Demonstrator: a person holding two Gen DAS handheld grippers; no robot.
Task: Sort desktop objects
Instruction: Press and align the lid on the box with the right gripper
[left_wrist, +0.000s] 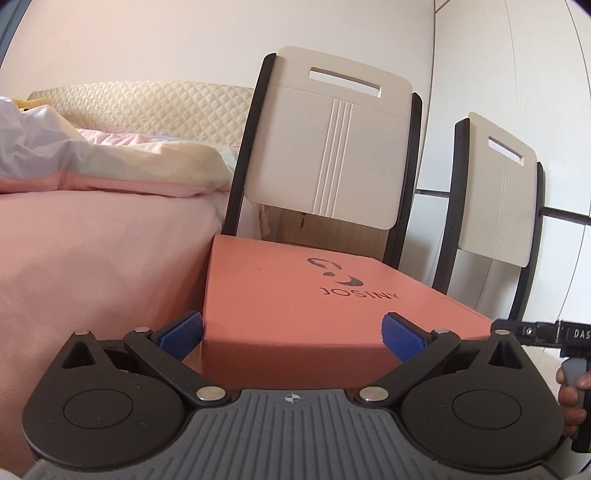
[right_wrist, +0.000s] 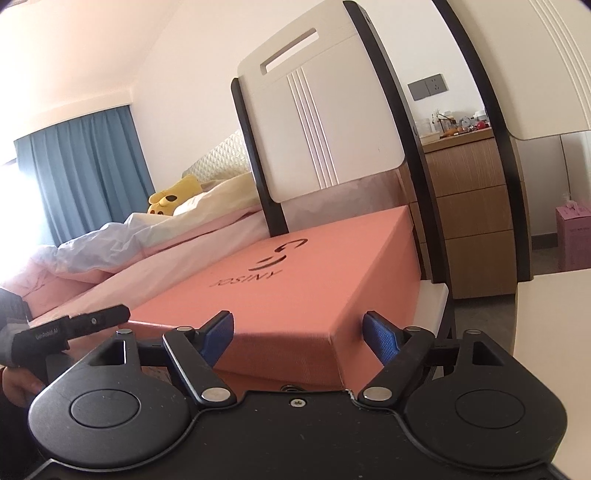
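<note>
Salmon box (left_wrist: 295, 295) flat on chair seat (right_wrist: 434, 295), beside bed (left_wrist: 92, 258). Left gripper (left_wrist: 291, 334) and right gripper (right_wrist: 297, 334) both spread wide, empty, facing box's near edge. Right sits at near corner, left at mid-edge; neither clearly nearer.

Your right tool (right_wrist: 297, 334): blue pads spread wide, straddling the near corner of the salmon box (right_wrist: 295, 280) on a chair (right_wrist: 432, 295) beside the bed (right_wrist: 110, 258).

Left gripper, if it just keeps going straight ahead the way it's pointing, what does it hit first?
The left gripper, jaws open, points at the near side of the salmon-pink box on the chair. It would likely meet that box face first; the remaining gap is hard to judge.
</note>
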